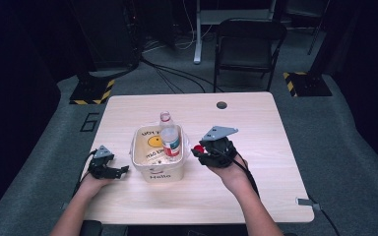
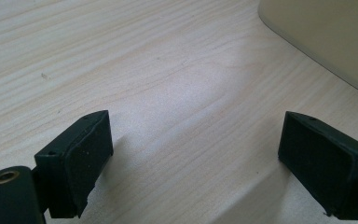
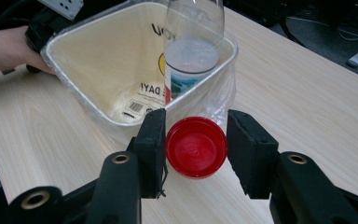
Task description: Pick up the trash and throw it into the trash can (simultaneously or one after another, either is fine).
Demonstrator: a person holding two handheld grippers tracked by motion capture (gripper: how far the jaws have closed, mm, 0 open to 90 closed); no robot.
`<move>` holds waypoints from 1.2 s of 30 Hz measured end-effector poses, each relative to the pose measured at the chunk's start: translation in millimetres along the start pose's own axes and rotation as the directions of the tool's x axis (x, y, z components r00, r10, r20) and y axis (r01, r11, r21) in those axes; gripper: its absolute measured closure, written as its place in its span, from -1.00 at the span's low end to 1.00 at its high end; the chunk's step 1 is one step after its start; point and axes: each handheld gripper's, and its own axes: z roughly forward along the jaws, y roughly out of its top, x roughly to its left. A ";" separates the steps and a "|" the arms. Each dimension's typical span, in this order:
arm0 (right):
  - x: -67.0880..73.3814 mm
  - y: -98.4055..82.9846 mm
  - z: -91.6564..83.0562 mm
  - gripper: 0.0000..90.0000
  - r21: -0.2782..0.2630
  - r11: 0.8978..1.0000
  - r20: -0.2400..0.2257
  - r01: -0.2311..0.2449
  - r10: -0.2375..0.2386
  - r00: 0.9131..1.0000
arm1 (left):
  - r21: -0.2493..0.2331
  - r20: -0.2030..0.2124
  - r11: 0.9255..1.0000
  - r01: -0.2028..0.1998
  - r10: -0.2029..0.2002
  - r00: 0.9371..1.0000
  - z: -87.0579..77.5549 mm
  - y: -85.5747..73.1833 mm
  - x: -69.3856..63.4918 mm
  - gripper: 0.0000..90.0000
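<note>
My right gripper (image 3: 196,147) held a red cap (image 3: 196,147) between its jaws, lifted above the desk (image 1: 256,147) just to the right of the tub (image 1: 142,164). My left gripper (image 2: 193,158) rested low on the desk at the tub's left side, its jaws spread wide with only bare wood between them. Beyond the cap stood the cream tub, lined with clear plastic, and in its right part an uncapped bottle (image 1: 170,137) stood upright, its neck rising above the rim. A chair (image 1: 248,46) stood beyond the desk.
</note>
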 end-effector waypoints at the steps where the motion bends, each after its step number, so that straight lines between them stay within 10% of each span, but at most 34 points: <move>1: 0.3 1.7 -0.8 0.28 -0.002 1.000 -0.003 -0.002 0.001 1.000 | 0.000 0.000 1.000 0.000 0.000 1.000 0.0 0.0 0.0 -0.78; 36: 30.6 47.7 23.4 0.28 -0.008 0.996 -0.089 0.092 -0.093 0.992 | -0.010 -0.001 1.000 -0.004 0.004 1.000 0.9 -0.2 -0.4 -0.78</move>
